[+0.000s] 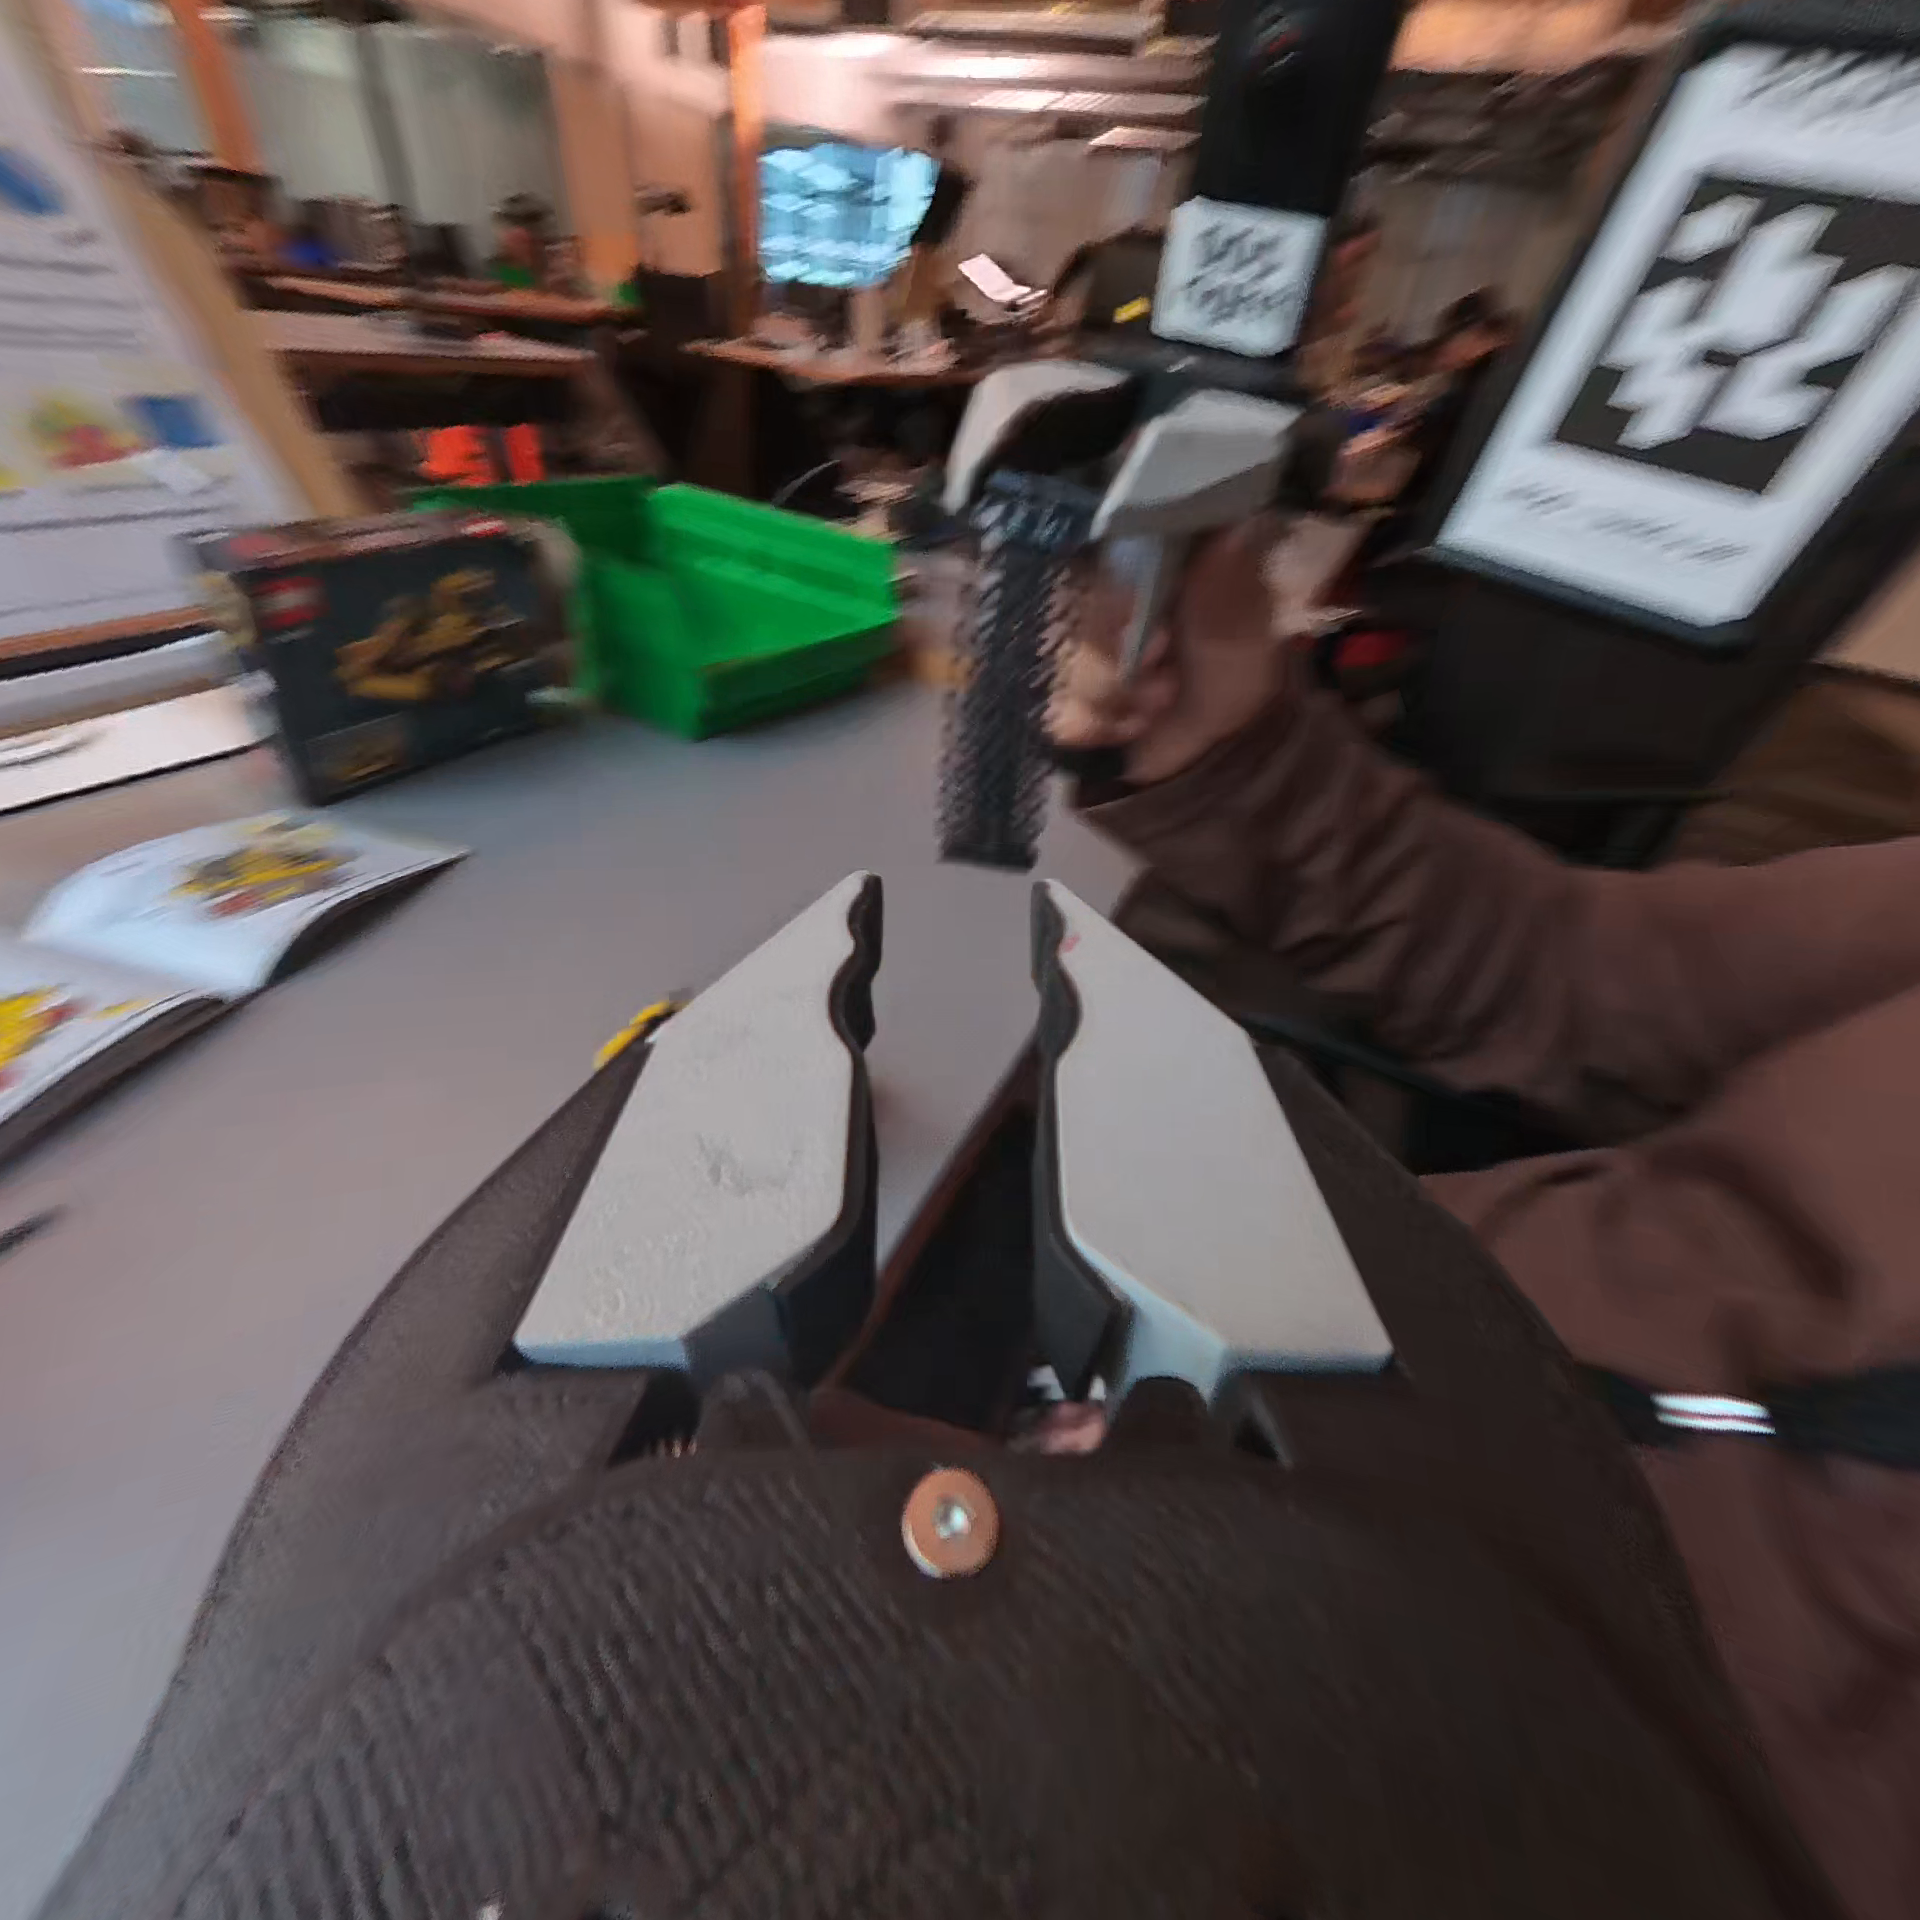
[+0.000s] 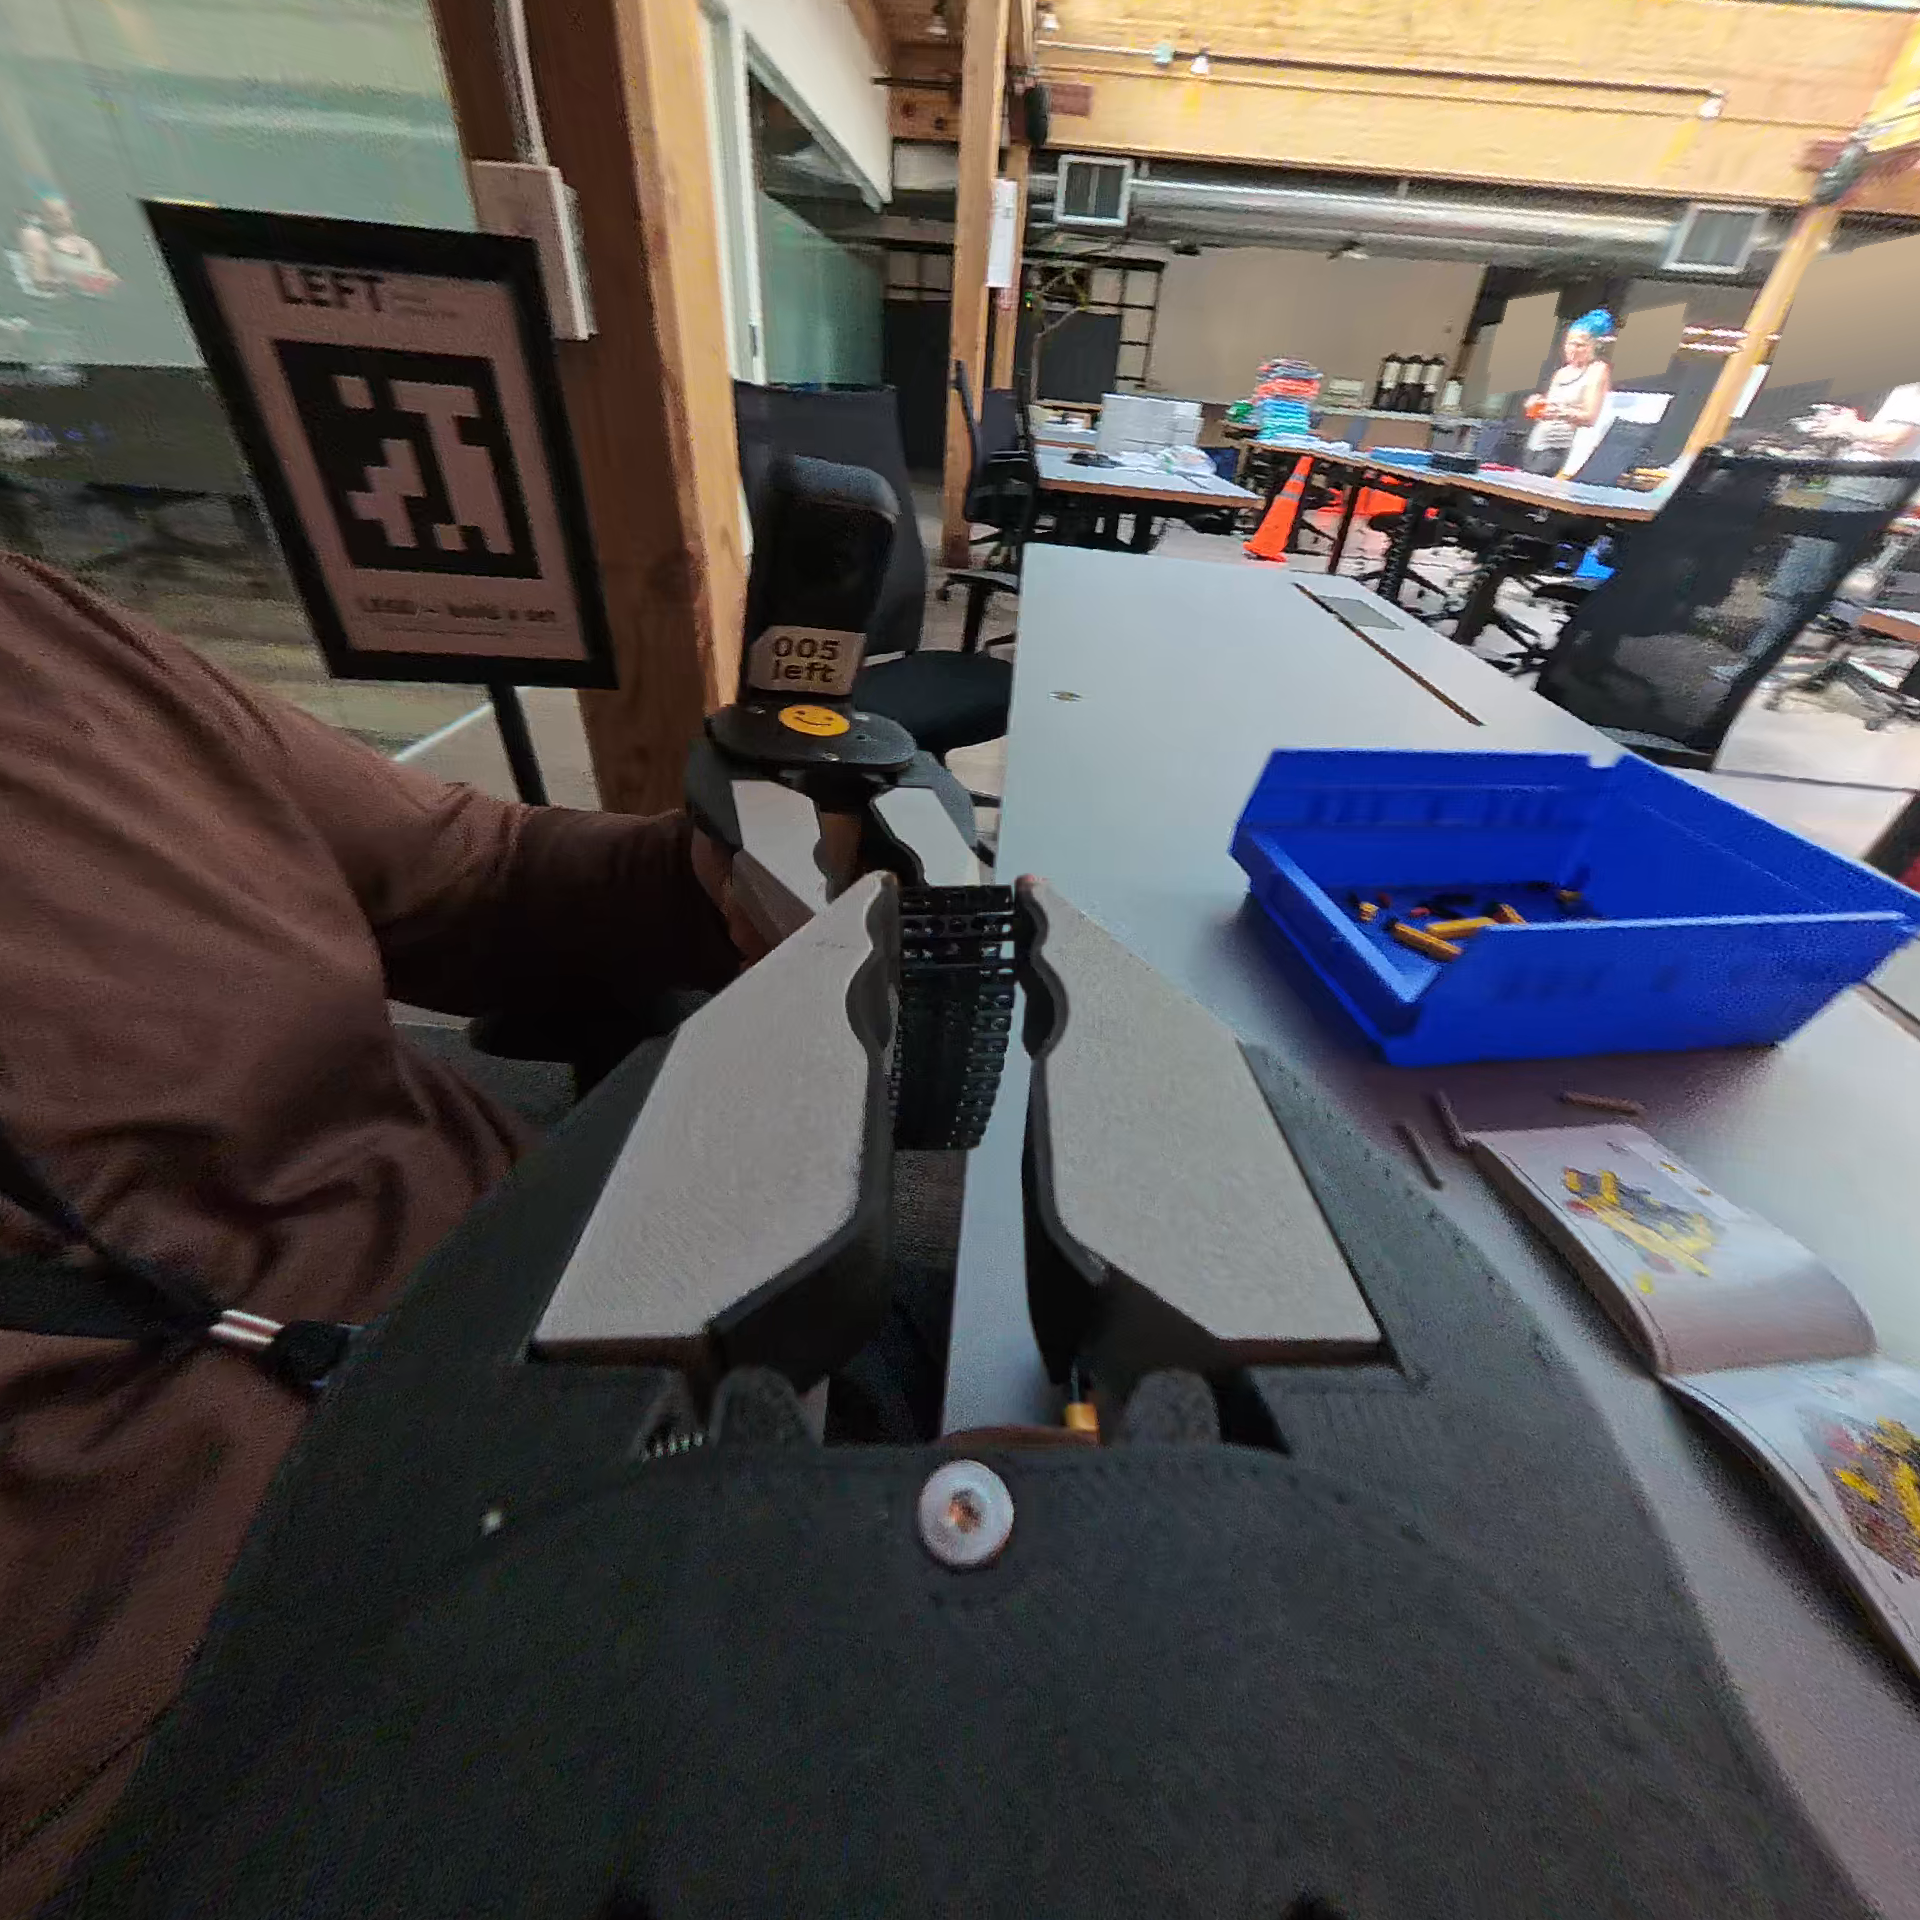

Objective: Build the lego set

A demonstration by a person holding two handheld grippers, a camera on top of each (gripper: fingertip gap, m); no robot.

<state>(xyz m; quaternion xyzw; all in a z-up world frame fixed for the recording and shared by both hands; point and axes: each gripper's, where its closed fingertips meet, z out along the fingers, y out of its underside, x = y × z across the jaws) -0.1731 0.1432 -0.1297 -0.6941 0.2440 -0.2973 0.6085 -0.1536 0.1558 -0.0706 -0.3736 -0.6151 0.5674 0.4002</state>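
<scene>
My right gripper (image 2: 956, 894) is shut on a long black Lego beam assembly (image 2: 954, 1018), gripped near its top end, which hangs down in front of the grey table's (image 2: 1143, 686) edge. In the left wrist view the same right gripper (image 1: 1049, 509) holds the black assembly (image 1: 992, 717) upright above the table (image 1: 623, 831). My left gripper (image 1: 956, 904) is open and empty, a short way below and in front of the assembly's lower end. It also shows in the right wrist view (image 2: 831, 831), just behind the assembly.
A blue bin (image 2: 1766, 935) with several small Lego pieces stands on the table to the right. An open instruction booklet (image 2: 1662, 1278) (image 1: 208, 914) lies nearby, with loose dark pins (image 2: 1418, 1153) beside it. A Lego box (image 1: 395, 644) and a green bin (image 1: 748, 613) stand farther back. A brown sleeve (image 1: 1455, 935) crosses the right side. The tips of one gripper are about 7 centimetres away from the tips of the other.
</scene>
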